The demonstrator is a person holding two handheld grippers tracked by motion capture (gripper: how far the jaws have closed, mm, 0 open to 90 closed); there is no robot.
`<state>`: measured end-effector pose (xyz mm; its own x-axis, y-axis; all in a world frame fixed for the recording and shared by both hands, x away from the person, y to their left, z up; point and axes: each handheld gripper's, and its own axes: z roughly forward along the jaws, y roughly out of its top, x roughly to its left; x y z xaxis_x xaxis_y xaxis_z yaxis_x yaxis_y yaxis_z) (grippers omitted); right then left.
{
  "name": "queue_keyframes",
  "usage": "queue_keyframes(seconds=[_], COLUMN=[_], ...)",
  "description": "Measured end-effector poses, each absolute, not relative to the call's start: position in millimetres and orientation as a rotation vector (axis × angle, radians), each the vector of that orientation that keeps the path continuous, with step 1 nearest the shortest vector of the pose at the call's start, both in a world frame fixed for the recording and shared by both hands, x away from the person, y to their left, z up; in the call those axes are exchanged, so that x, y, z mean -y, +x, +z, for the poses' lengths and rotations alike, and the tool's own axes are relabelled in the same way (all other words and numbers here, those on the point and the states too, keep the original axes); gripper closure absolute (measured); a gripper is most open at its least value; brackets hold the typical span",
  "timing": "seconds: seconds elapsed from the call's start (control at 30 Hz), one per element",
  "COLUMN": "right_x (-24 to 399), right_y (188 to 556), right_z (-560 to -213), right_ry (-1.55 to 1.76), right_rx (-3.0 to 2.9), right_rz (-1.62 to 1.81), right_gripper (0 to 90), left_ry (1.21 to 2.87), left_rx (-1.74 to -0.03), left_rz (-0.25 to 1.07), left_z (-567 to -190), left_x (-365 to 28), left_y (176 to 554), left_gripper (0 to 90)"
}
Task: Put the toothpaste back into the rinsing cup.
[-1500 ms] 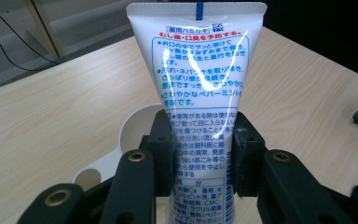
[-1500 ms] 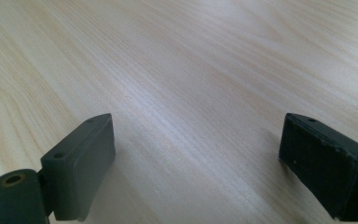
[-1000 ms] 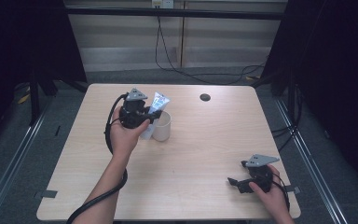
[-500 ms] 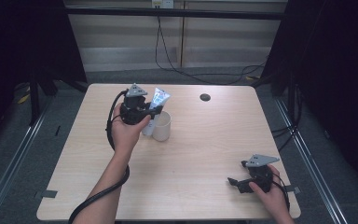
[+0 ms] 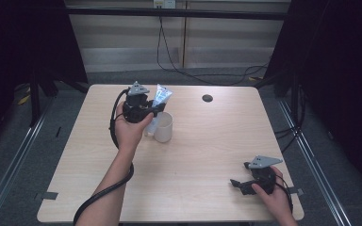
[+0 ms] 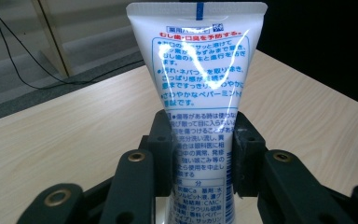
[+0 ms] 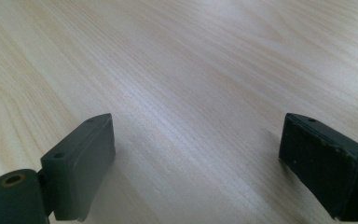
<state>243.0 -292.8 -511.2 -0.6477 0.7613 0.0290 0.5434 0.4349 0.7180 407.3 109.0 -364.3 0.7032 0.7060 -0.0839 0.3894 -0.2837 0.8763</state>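
- High view: pale wood surface (image 5: 193, 155), rectangular, with a small dark round spot (image 5: 207, 98) near its far edge.
- High view: left claw (image 5: 153, 109), held in the person's left hand (image 5: 129, 129) over the far left part of the surface; jaws clamped on a white and blue tube (image 5: 159, 98), crimped flat end tilted up and away.
- High view: white cup (image 5: 163, 127), upright on the surface, just beside the left claw; the tube's lower end lies at the cup's near-left side, contact cannot be told.
- High view: right claw (image 5: 236, 182), held in the right hand (image 5: 273, 195) low at the near right corner, well apart from cup and tube; jaws point left.
- Left gripper view: tube (image 6: 199, 88) upright between the two black jaws, pressed on both sides at its lower half; blue and red print on white, blue mark at the crimped top.
- Right gripper view: right claw (image 7: 196, 158) with jaws wide apart, bare wood grain (image 7: 182, 70) between them, nothing held.
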Motion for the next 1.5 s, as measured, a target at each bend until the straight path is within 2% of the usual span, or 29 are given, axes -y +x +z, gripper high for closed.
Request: queue_keyframes(seconds=[0.83,1.5], right_x=[293,292], right_y=[243,243], right_z=[-511,-511], right_ry=[1.118,1.116], right_rx=[-2.397,-2.399], right_rz=[1.034,1.036], right_gripper=[10.0,10.1], left_ry=[1.824,1.848], left_rx=[-0.878,-0.881], left_rz=[0.361,0.391], left_z=[-374,-396], left_x=[-103,-86], left_y=[428,442], left_gripper=[66.5,66.2])
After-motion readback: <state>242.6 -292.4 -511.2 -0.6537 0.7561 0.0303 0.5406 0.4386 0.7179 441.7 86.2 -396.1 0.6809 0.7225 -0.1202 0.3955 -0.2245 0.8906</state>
